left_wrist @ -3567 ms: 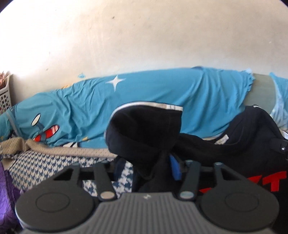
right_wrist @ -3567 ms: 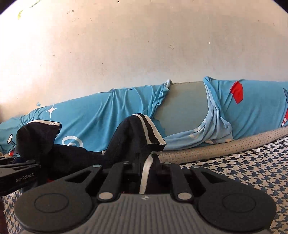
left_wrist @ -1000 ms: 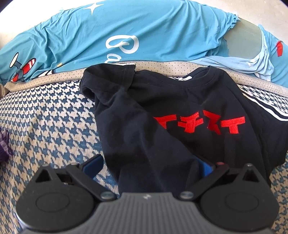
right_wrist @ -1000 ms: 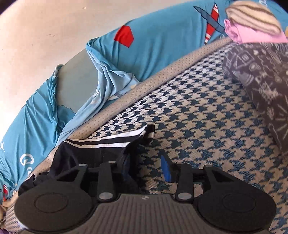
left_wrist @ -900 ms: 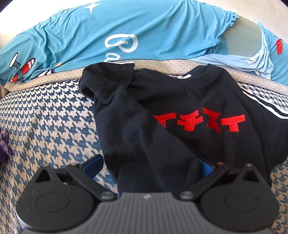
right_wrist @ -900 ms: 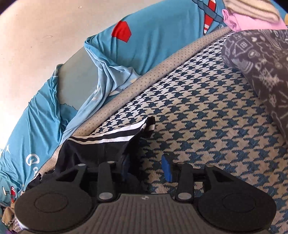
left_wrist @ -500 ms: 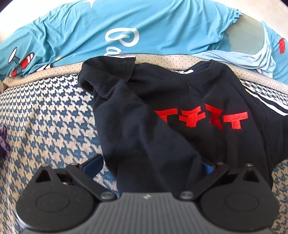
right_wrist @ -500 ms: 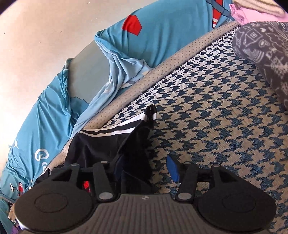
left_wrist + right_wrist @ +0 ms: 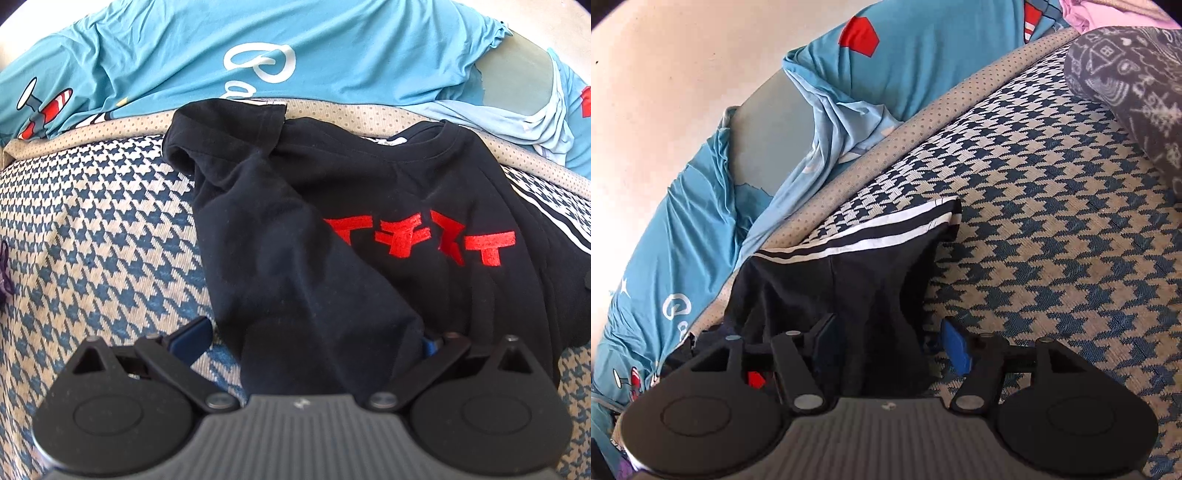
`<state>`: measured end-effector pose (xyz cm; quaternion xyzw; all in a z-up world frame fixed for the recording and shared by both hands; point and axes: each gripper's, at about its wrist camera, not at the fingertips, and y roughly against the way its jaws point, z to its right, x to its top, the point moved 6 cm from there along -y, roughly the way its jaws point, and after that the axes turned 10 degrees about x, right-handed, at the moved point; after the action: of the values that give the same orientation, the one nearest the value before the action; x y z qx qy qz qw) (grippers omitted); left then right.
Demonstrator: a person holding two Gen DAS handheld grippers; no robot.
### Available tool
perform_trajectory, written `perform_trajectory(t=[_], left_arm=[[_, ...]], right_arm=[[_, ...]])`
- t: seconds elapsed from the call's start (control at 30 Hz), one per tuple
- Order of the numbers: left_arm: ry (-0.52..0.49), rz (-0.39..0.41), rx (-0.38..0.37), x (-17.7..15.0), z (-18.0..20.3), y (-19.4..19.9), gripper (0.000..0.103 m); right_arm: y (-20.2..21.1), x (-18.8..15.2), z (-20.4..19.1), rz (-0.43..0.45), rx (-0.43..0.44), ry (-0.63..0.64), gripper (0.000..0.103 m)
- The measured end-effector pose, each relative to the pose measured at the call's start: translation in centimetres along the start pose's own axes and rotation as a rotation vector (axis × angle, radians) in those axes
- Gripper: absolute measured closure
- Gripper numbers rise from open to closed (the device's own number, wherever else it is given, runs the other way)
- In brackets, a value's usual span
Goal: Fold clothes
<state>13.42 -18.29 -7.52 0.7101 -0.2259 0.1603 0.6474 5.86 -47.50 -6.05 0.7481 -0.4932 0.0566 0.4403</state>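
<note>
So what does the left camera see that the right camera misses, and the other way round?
Only the left wrist view shows the red lettering on the shirt's chest, its collar and a folded-over sleeve. Only the right wrist view shows a dark patterned cushion and some pink fabric at the top right corner. Both show the black T-shirt with its white-striped sleeve, lying on the houndstooth cover, with the blue sheet behind. Each view shows only its own gripper, left gripper and right gripper, both open.

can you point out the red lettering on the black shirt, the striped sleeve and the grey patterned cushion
red lettering [image 9: 421, 238]: left wrist view, on a middle character of the chest print.
striped sleeve [image 9: 879, 236]: right wrist view, on the white bands near the cuff.
grey patterned cushion [image 9: 1137, 85]: right wrist view, on its doodle-printed top face.
</note>
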Motion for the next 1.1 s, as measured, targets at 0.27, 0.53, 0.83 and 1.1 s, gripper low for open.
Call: perform_trajectory(t=[0.27,0.53,0.83,1.1], left_arm=[[-0.015,0.008,0.014,-0.2,0.3,0.0,0.000],[-0.002,-0.003,0.009,-0.1,-0.1,0.0,0.000],[-0.012,0.000,0.037,-0.2,-0.4,0.2,0.000],[-0.031,-0.007,0.051,-0.4,-0.6,0.5,0.000]], right_arm=[[-1.5,-1.0,-1.8,-0.001,0.011,0.111,0.053],[-1.5,-0.4,-2.2,0.049,-0.044,0.155,0.094],[2.7,4.2,-1.7,0.240,-0.136,0.202,0.095],[0.2,2.7,1.2,0.068,-0.208,0.115,0.076]])
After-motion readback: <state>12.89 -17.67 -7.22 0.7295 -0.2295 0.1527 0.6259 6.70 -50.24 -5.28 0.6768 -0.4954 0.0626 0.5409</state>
